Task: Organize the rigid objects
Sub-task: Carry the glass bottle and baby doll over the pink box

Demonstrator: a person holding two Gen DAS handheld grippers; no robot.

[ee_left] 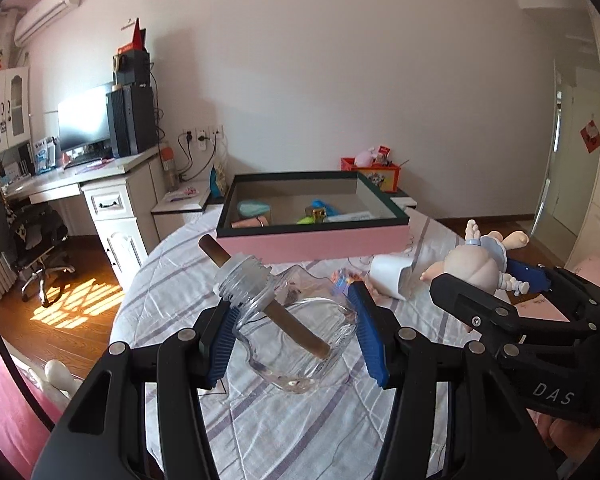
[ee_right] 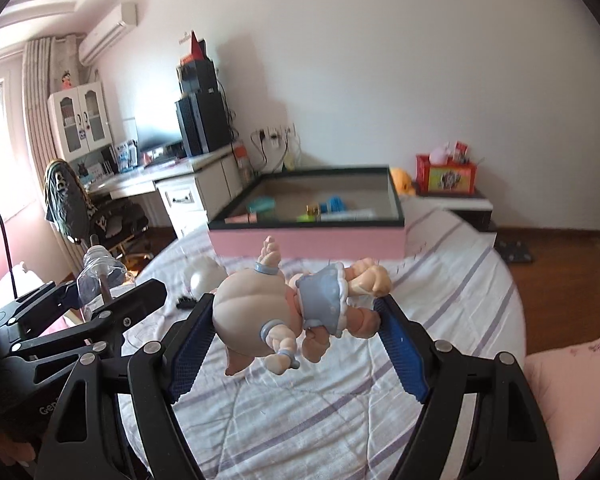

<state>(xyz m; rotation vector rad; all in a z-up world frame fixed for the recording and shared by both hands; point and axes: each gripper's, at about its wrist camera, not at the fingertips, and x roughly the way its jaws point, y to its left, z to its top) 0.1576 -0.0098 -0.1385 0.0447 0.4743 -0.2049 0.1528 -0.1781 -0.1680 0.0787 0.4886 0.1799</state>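
My left gripper (ee_left: 292, 328) is shut on a clear glass bottle (ee_left: 296, 332) with a brown stick through its neck, held above the striped bedsheet. My right gripper (ee_right: 296, 316) is shut on a doll (ee_right: 288, 308) in a blue dress, held sideways above the bed; the doll also shows in the left wrist view (ee_left: 476, 264). The pink box with a dark rim (ee_left: 312, 240) lies ahead on the bed and holds several small items; it also shows in the right wrist view (ee_right: 308, 240). The bottle shows at the left of the right wrist view (ee_right: 100, 276).
A white cup (ee_left: 388, 276) lies on its side on the sheet near small colourful bits. A white object (ee_right: 204, 276) lies before the box. A desk with a monitor (ee_left: 84, 124) and a chair (ee_left: 32, 232) stand left. A red box (ee_right: 446, 176) sits on a low cabinet.
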